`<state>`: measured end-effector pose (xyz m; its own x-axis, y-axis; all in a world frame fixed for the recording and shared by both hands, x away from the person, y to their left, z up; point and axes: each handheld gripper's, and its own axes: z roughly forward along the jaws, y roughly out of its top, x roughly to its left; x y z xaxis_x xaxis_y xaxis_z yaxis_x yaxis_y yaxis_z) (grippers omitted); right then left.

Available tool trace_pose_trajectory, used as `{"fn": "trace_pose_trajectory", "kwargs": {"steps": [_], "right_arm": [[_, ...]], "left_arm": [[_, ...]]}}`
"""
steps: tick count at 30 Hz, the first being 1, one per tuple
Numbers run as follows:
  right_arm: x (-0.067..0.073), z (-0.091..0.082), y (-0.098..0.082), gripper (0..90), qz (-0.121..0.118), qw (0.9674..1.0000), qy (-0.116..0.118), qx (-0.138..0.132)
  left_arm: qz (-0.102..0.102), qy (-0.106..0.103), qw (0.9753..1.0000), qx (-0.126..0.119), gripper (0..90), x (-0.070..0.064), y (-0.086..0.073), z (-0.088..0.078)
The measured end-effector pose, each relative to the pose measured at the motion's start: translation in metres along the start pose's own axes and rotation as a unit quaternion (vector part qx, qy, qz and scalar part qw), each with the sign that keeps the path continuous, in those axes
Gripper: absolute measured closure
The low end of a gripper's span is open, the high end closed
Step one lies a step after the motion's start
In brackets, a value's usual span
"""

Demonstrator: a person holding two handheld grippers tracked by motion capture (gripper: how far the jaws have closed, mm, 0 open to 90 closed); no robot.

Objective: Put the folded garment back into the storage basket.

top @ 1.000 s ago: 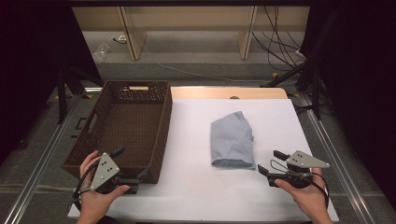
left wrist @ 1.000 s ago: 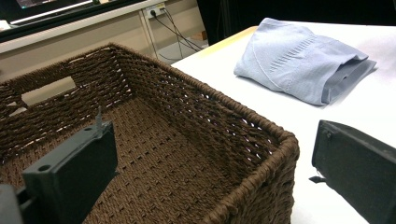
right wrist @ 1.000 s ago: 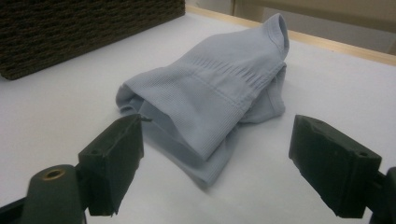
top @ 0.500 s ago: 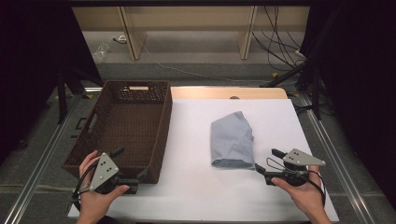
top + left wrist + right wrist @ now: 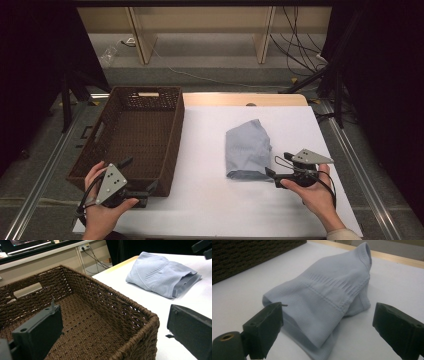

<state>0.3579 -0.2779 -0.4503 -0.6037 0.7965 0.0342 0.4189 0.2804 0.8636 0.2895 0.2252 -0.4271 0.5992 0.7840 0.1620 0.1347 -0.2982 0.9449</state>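
A folded light-blue garment (image 5: pixel 248 148) (image 5: pixel 332 290) lies on the white table, right of centre. My right gripper (image 5: pixel 279 165) (image 5: pixel 330 332) is at the garment's near right corner. Its jaws have just been opening and stand wide, with the folded near end between them and no pad pressing on it. A brown woven basket (image 5: pixel 131 95) (image 5: pixel 105 295) stands at the left. My left gripper (image 5: pixel 137 175) (image 5: pixel 115 335) is open at the basket's near right corner, one jaw inside the wall and one outside. The garment (image 5: pixel 162 277) lies farther off in the left gripper view.
The white sheet (image 5: pixel 210 200) covers the table from the basket to the right edge. A wooden strip (image 5: pixel 245 99) runs along the far side. Beyond it are floor, shelf legs and cables (image 5: pixel 300 45). Metal rails (image 5: pixel 45 175) flank the table.
My right gripper has moved left, up to the garment's near corner, and its jaws stand a little wider. The left hand and the basket have not moved.
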Motion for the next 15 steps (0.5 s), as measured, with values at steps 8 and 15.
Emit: {"fn": "trace_pose_trajectory", "kwargs": {"steps": [8, 15], "right_arm": [[-0.003, 0.024, 0.004, 9.1, 0.002, 0.9996, 0.007, 0.029], [-0.007, 0.044, 0.008, 9.1, 0.006, 0.9988, 0.006, 0.049]], "left_arm": [[-0.001, 0.000, 1.0000, 0.001, 0.0, 0.000, 0.000, 0.000], [0.000, 0.000, 1.0000, -0.001, 0.0, -0.001, 0.001, 0.000]]}}
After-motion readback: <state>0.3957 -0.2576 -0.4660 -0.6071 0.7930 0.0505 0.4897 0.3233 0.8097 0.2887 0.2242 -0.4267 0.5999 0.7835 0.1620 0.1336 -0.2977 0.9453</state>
